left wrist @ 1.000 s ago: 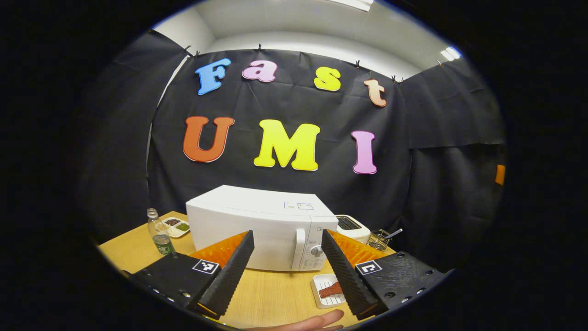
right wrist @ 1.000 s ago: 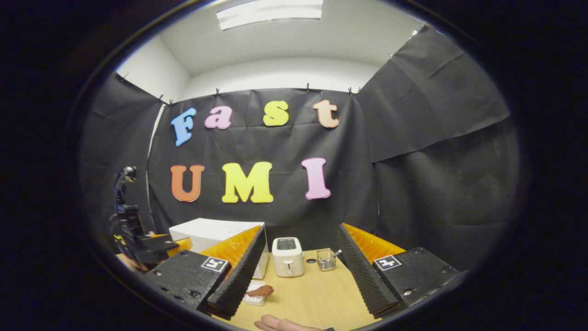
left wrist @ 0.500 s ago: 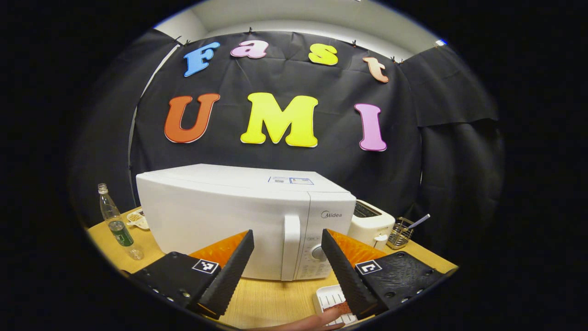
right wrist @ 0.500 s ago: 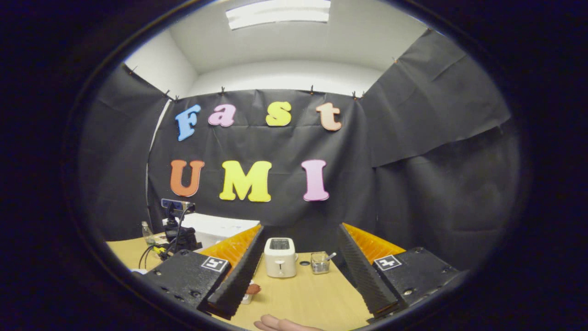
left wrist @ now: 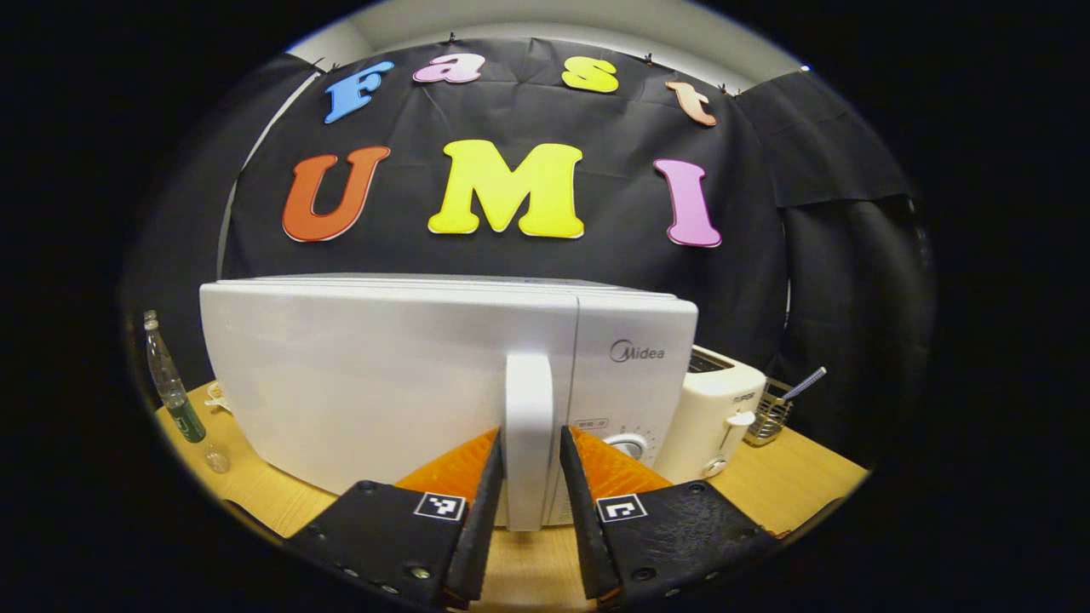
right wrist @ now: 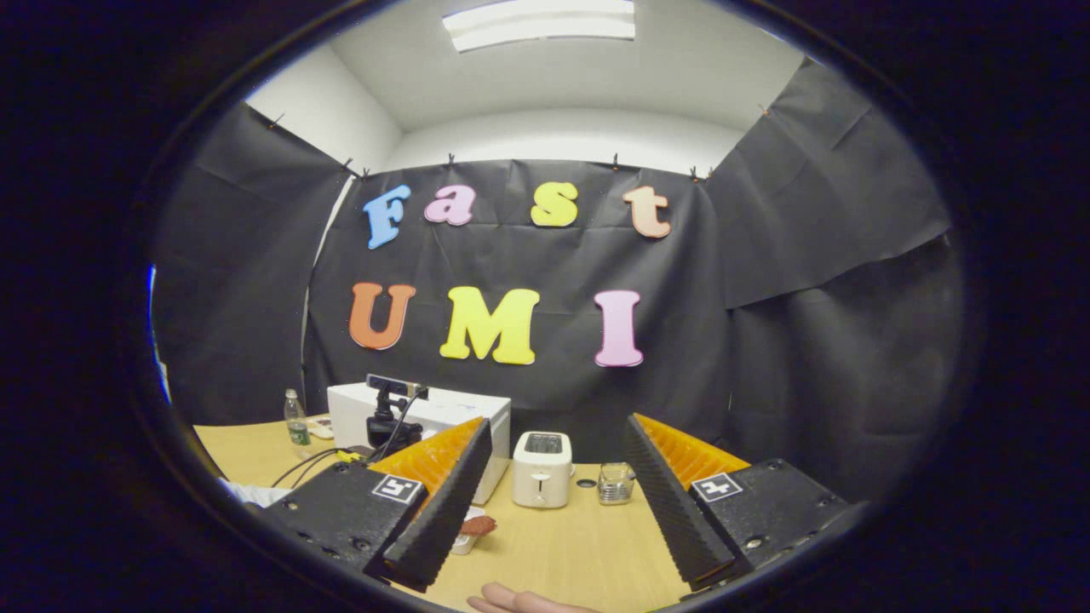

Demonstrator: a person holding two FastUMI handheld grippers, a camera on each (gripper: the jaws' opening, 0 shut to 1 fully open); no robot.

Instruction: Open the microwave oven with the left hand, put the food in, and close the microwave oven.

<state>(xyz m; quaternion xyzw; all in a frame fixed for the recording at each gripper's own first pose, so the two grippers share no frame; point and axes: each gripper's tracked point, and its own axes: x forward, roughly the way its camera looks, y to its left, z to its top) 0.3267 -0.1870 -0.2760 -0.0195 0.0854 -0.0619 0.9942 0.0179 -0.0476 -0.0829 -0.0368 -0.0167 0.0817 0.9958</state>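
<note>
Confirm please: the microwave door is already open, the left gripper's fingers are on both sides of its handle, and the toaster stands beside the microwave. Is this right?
One point is wrong: the microwave door is closed, flush with the front, as the left gripper view shows. The rest holds: the left gripper has its fingers on both sides of the handle, and the toaster stands beside the microwave.
</note>
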